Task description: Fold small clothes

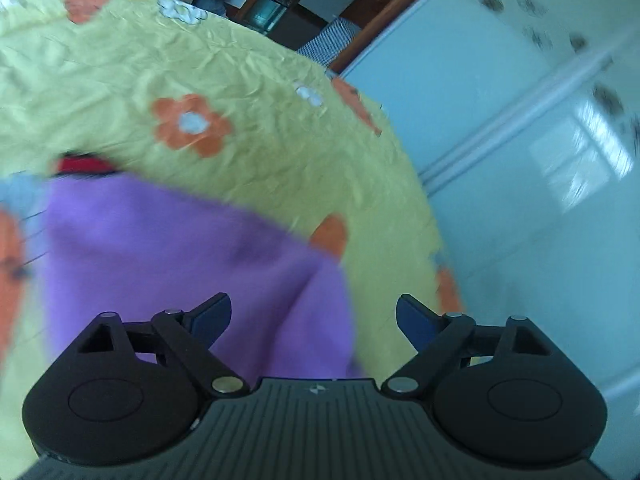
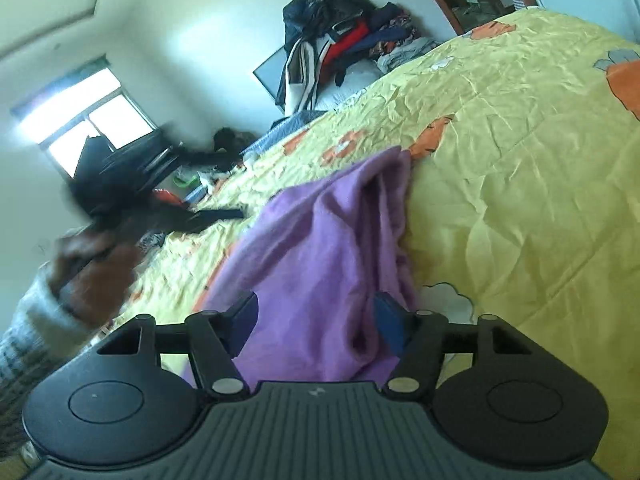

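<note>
Hand: a blurred hand [image 2: 86, 268] in a pale sleeve holds the other tool at the far left of the right wrist view
Purple garment: the purple garment [image 1: 192, 264] lies on the yellow flowered bedspread [image 1: 240, 64] near its right edge in the left wrist view; rumpled in long folds [image 2: 320, 248] in the right wrist view
Left gripper: the left gripper [image 1: 314, 318] is spread wide above the garment's near corner, nothing between its blue pads
Right gripper: the right gripper [image 2: 316, 326] stands apart with purple cloth bunched between the pads; contact cannot be told
Clothes pile: heaped clothes [image 2: 344, 44] sit beyond the bed's far edge
</note>
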Tool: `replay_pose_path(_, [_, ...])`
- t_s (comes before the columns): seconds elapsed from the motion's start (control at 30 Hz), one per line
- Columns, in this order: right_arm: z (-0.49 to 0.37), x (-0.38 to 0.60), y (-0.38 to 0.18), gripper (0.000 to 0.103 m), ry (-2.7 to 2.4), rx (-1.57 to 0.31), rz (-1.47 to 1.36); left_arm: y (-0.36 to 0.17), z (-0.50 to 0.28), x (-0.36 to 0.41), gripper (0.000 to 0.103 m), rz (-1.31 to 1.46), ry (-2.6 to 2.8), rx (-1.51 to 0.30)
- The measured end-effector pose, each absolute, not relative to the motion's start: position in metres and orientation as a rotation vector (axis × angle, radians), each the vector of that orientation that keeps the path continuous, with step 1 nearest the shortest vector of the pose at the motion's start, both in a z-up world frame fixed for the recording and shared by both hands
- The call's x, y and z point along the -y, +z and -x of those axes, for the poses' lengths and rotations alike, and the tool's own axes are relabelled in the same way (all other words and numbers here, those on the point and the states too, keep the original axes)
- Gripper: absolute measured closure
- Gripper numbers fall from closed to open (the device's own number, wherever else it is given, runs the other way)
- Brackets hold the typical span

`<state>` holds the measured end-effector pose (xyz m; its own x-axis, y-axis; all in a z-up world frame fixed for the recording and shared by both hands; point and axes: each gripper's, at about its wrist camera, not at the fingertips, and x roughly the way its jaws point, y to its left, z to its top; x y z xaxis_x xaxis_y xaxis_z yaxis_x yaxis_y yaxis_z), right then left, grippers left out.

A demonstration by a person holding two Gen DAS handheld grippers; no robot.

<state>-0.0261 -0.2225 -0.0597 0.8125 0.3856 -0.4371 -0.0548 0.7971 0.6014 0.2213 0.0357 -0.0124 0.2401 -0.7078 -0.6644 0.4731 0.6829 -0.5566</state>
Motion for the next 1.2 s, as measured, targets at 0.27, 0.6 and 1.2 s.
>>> replay_pose_path(0.27, [0.021, 0.216, -0.074, 0.098, 0.243, -0.648, -0.540, -0.047, -0.150, -0.057, 0.004, 0.097, -0.784, -1.041])
replay_pose_path(0.6, [0.034, 0.230, -0.071, 0.087, 0.225, -0.719, -0.537, -0.063, -0.093, -0.030, 0.000, -0.243, -0.783, -0.954])
replay_pose_path(1.2, [-0.126, 0.304, -0.091, 0.100, 0.340, -0.625, -0.947, -0.057, -0.072, -0.019, 0.000, -0.127, -0.711, -0.984])
